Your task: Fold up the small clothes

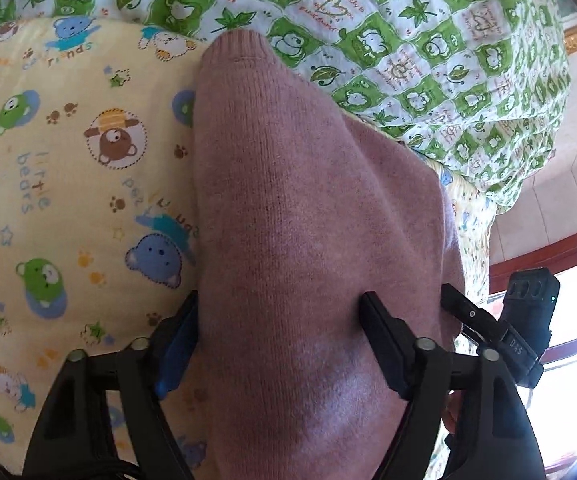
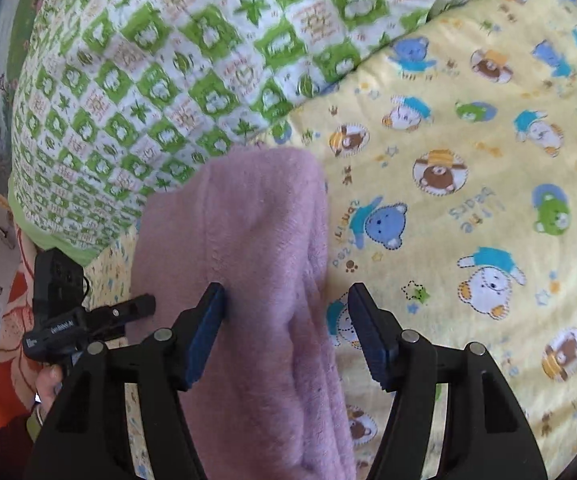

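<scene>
Pink garment (image 1: pixel 288 208) between spread tools (both), bear sheet (image 1: pixel 68 168) bare beside.

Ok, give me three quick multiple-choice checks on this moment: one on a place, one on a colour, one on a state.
1. Where does the pink knitted garment lie?
A. In a wicker basket
B. On the yellow bear-print sheet
C. On a bare wooden floor

2. What colours is the checked quilt behind it?
A. Green and white
B. Red and black
C. Plain blue

3. How does the right gripper stand?
A. Shut on the garment
B. Out of view
C. Open, with the garment between its jaws

Answers:
1 B: bear print shows on both sides of the garment.
2 A: green squares alternate with white ones.
3 C: yellow sheet shows between the garment and one pad.
</scene>
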The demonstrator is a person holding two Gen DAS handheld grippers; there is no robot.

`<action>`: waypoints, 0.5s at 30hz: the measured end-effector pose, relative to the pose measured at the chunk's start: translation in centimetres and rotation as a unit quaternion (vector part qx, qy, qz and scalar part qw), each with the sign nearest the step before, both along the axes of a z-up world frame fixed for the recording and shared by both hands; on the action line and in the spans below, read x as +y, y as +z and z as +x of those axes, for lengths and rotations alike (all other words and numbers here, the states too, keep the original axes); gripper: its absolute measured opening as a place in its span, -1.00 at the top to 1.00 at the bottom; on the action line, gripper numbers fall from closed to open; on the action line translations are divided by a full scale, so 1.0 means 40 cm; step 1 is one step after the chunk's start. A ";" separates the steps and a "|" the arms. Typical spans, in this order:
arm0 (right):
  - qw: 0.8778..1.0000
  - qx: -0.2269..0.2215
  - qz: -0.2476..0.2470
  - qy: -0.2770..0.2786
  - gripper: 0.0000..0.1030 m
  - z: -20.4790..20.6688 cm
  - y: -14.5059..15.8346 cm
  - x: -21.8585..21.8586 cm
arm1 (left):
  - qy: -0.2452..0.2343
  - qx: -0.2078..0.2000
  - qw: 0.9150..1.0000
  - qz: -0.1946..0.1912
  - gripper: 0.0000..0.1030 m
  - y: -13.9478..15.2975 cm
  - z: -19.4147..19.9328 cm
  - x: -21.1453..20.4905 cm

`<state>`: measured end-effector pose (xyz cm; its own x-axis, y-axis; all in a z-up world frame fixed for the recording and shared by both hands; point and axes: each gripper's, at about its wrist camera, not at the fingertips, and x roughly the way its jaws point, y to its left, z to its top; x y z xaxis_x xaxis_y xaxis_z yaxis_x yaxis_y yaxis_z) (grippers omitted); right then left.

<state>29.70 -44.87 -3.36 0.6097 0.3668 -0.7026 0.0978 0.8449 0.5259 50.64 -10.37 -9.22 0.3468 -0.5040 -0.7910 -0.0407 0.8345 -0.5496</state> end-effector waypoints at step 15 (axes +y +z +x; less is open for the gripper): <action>1.000 -0.013 0.022 -0.009 -0.13 0.084 0.002 -0.029 | 0.041 -0.002 0.998 -0.045 -0.39 -0.010 0.066 0.071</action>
